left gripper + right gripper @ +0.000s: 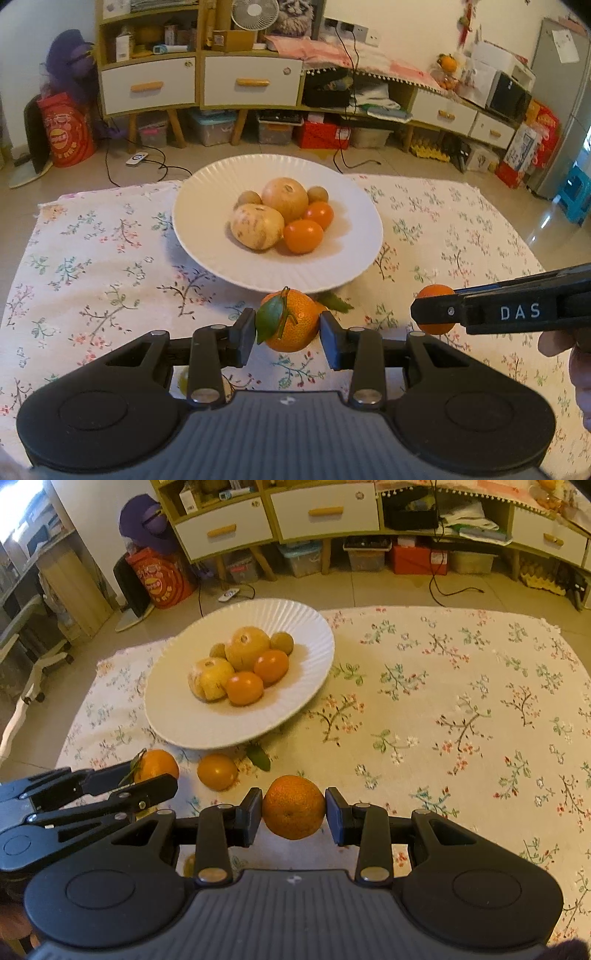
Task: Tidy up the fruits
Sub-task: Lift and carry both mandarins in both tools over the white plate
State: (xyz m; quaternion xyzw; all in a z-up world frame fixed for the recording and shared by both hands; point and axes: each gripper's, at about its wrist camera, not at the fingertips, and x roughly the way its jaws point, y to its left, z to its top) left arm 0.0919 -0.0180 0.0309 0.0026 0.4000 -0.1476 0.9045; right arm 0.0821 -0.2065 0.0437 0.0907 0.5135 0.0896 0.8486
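Note:
A white ribbed plate (201,225) (177,716) on the flowered cloth holds several fruits: two pale yellow ones, two small orange ones and two small brown ones. My left gripper (288,326) (157,777) is shut on a mandarin with a green leaf (295,325) (159,762), just in front of the plate's near rim. My right gripper (293,808) (432,312) is shut on a plain orange (293,806) (436,291), to the right of the left one. A third orange (217,771) lies loose on the cloth between them, mostly hidden in the left wrist view.
A loose green leaf (258,758) (338,302) lies by the plate's near edge. The flowered cloth (461,701) stretches bare to the right of the plate. Beyond it are floor cables, storage boxes and a drawer cabinet (255,85).

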